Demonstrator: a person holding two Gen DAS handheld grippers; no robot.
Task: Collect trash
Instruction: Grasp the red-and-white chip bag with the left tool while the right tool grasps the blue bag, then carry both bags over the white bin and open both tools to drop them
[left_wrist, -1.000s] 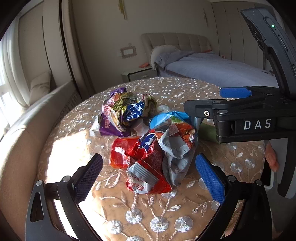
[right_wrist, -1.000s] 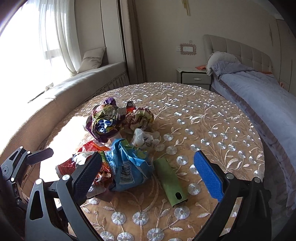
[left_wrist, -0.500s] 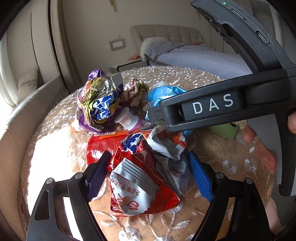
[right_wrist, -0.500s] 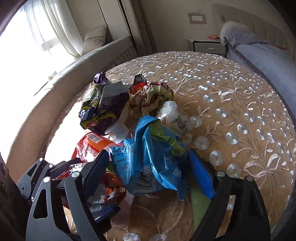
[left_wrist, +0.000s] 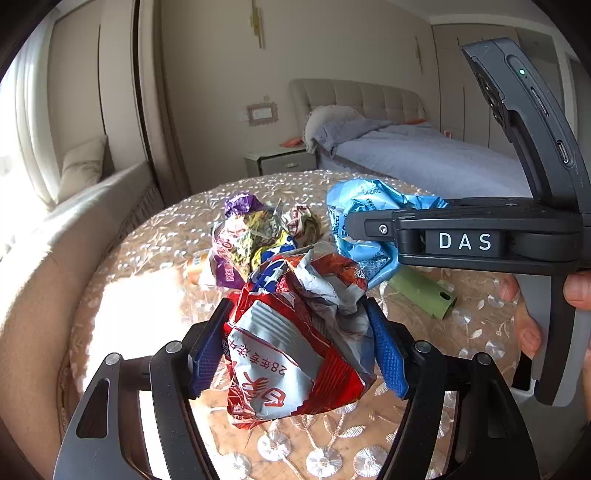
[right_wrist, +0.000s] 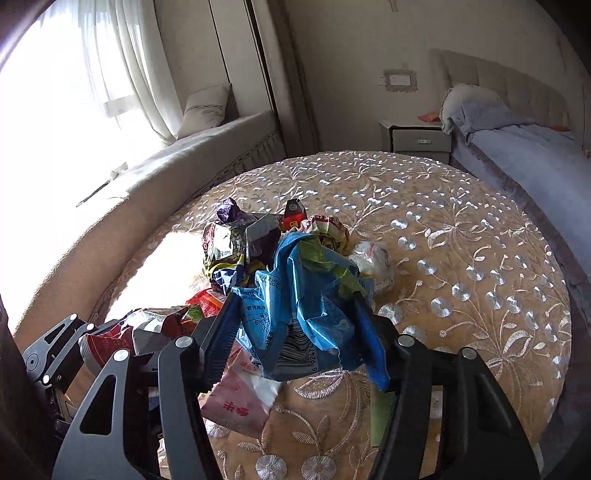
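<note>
My left gripper (left_wrist: 295, 343) is shut on a crumpled red and silver snack bag (left_wrist: 291, 350) and holds it just above the round table. My right gripper (right_wrist: 295, 332) is shut on a crumpled blue wrapper (right_wrist: 299, 306), lifted off the table; this gripper and the blue wrapper (left_wrist: 362, 221) also show at the right of the left wrist view. A purple and yellow wrapper (left_wrist: 243, 240) lies behind. A green tube (left_wrist: 421, 291) lies on the cloth. A pink and white packet (right_wrist: 240, 398) lies under the blue wrapper.
The table has a beige embroidered cloth (right_wrist: 461, 266). More trash lies at its middle: a small red carton (right_wrist: 293, 216), a clear plastic ball (right_wrist: 373, 260), a striped wrapper (right_wrist: 328, 230). A window bench (right_wrist: 192, 155), nightstand (right_wrist: 417, 140) and bed (right_wrist: 524, 155) stand behind.
Both grippers closed in from open: the left onto the red and silver bag, the right onto the blue wrapper. Both wrappers have since risen off the table.
</note>
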